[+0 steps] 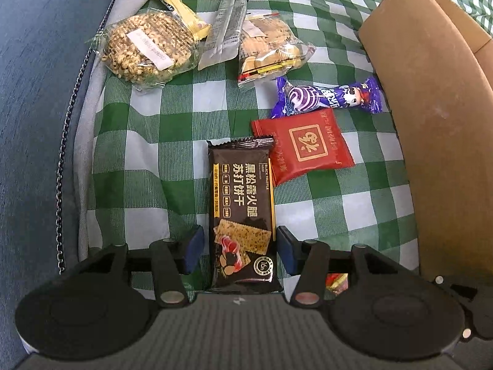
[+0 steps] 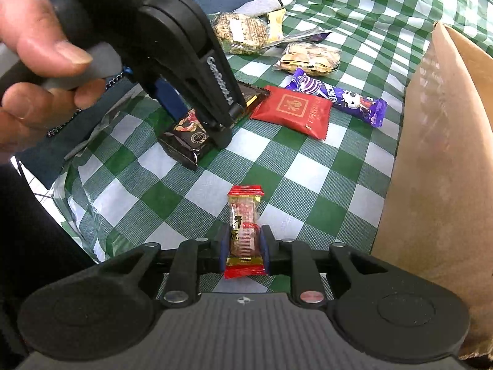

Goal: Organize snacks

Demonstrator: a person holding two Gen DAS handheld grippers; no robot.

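Left wrist: red candy (image 1: 337, 281) half-hidden behind left gripper (image 1: 240, 249).

A green-and-white checked plastic tablecloth (image 1: 154, 160) covers the surface, wrinkled near its edge. Beyond that edge lies blue-grey fabric (image 1: 34, 61), with a dark beaded chain (image 1: 66, 141) along it.

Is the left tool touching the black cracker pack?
Apart. The left wrist view shows green cloth between each pad of the left tool and the black cracker pack.
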